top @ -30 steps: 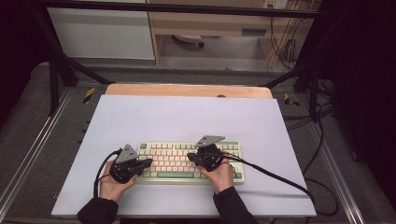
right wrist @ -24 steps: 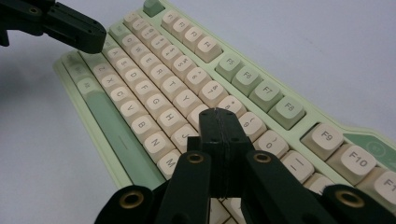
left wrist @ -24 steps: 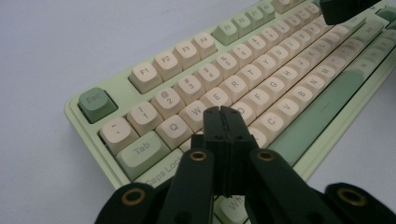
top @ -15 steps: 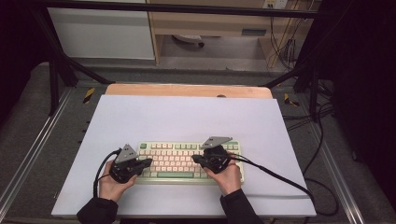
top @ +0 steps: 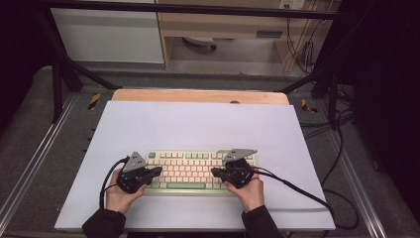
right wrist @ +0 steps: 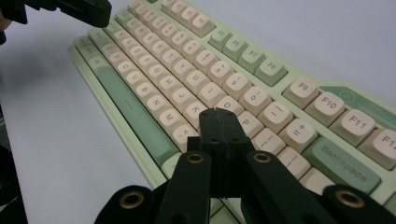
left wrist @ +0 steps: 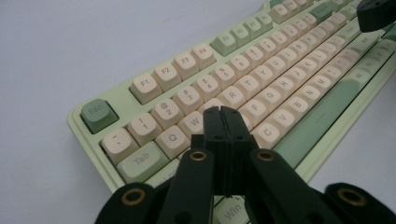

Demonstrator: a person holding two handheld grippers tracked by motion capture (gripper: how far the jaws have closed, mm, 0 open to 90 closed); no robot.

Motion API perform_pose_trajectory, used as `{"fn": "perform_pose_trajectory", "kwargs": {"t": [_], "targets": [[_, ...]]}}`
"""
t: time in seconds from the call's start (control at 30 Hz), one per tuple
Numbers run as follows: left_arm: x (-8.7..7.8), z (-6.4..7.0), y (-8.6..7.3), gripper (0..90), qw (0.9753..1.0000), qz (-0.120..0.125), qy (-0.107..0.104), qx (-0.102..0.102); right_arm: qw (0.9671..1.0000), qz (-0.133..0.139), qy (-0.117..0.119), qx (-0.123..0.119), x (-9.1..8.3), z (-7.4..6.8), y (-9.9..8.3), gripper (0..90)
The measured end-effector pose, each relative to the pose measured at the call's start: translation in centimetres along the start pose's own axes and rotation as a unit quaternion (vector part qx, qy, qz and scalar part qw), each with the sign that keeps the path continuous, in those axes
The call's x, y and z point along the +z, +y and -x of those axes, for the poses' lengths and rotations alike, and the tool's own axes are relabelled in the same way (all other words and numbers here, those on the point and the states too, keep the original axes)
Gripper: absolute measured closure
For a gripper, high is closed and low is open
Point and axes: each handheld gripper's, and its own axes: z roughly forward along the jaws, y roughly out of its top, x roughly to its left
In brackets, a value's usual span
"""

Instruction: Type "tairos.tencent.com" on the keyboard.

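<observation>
A pale green keyboard with cream keys lies on the white mat near the front edge. My left gripper is shut and empty, its tips over the keyboard's left end. In the left gripper view the closed tips hover above the letter keys near W and S of the keyboard. My right gripper is also shut with nothing in it, over the right half. Its tips sit above keys near the right end of the letter rows of the keyboard. Both tips point toward each other.
The white mat covers a wooden table whose far strip shows bare. Black cables trail from each gripper to the right and left. Metal frame rails run along both sides.
My right gripper has shifted slightly right and toward me along the keyboard. The left gripper has stayed in place.
</observation>
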Motion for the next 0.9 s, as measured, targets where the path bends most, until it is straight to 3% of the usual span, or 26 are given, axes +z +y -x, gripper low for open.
{"fn": "perform_pose_trajectory", "kwargs": {"t": [0.6,0.9], "targets": [[2.7,1.2,2.2,89.9,0.9997,-0.016,0.004,0.018,1.0000,0.000,-0.002,0.009,-1.3,0.7,-2.0,90.0],[4.5,1.6,2.5,89.9,0.9997,-0.019,0.001,0.015,0.9999,0.002,0.000,0.016,-1.6,1.0,-2.6,90.0]]}}
